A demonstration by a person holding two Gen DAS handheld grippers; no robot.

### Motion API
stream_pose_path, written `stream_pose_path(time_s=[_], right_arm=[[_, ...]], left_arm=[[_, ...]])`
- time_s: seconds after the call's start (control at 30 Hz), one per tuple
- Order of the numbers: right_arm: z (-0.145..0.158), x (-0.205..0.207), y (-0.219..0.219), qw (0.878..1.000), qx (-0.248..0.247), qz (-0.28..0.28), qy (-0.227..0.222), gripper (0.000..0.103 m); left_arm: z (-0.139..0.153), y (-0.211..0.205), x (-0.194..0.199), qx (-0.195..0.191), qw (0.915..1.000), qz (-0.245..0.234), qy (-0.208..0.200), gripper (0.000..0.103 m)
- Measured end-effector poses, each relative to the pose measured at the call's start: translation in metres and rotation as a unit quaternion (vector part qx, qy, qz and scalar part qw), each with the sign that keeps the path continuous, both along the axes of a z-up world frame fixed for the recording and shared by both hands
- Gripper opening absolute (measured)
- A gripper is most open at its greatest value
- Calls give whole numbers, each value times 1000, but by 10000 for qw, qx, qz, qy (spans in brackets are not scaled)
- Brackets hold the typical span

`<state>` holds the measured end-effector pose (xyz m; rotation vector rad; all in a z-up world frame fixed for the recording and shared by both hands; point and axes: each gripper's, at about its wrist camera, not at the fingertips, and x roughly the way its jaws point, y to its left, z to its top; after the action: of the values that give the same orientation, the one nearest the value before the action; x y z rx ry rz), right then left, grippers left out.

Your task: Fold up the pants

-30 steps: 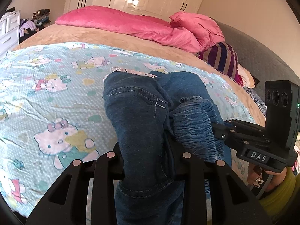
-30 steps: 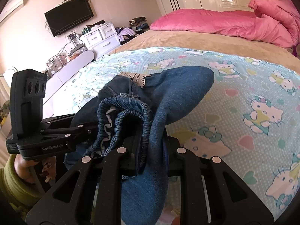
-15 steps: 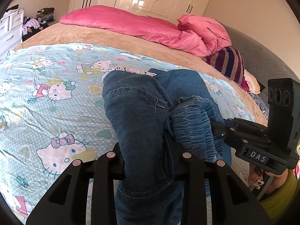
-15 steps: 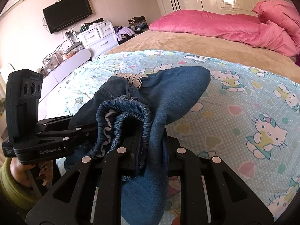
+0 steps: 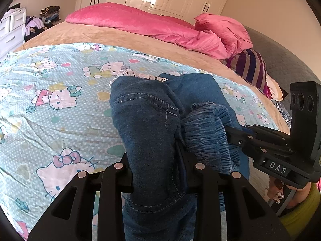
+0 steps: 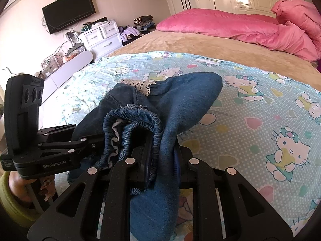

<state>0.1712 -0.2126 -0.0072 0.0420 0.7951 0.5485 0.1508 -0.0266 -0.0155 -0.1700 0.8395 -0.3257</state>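
Clamping a thick fold of the blue denim pants [image 5: 148, 124], the left gripper [image 5: 160, 160] is holding its jaws partly apart with the cloth pressed between them, a stitched seam running across the bunched fabric just ahead of the fingers. Beside it, the right gripper [image 6: 160, 156] is pinching the gathered elastic waistband [image 6: 138, 124] of the same pants, its jaws standing nearly together with the denim squeezed in the gap. Both tools are sitting close side by side, each showing in the other's camera view, and each is being held by a hand in a yellow-green sleeve [image 5: 301, 217]. The pants are hanging from the two grips and draping forward onto a light blue cartoon-cat bedsheet [image 5: 60, 104], with a strip of white lace trim [image 6: 138, 85] showing at the far edge of the denim. Farther back a tan blanket [image 5: 120, 36] is covering the bed, and a pink duvet [image 5: 152, 24] is lying bunched along its far side.
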Motion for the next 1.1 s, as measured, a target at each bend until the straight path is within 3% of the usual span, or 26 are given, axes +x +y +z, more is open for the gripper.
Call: stream_pose_path(time_s=[0.77, 1.0, 1.1], right_arm=[[-29, 23, -4, 9981, -255, -390, 405, 15], [-46, 28, -10, 9945, -506, -603, 685, 32], [-50, 30, -12, 9936, -491, -657, 772, 35]], left_arm=[[-28, 6, 15, -74, 9996, 135, 239, 34], [-39, 8, 17, -8, 9991, 221, 359, 46], [-43, 9, 19, -60, 9988, 234, 431, 47]])
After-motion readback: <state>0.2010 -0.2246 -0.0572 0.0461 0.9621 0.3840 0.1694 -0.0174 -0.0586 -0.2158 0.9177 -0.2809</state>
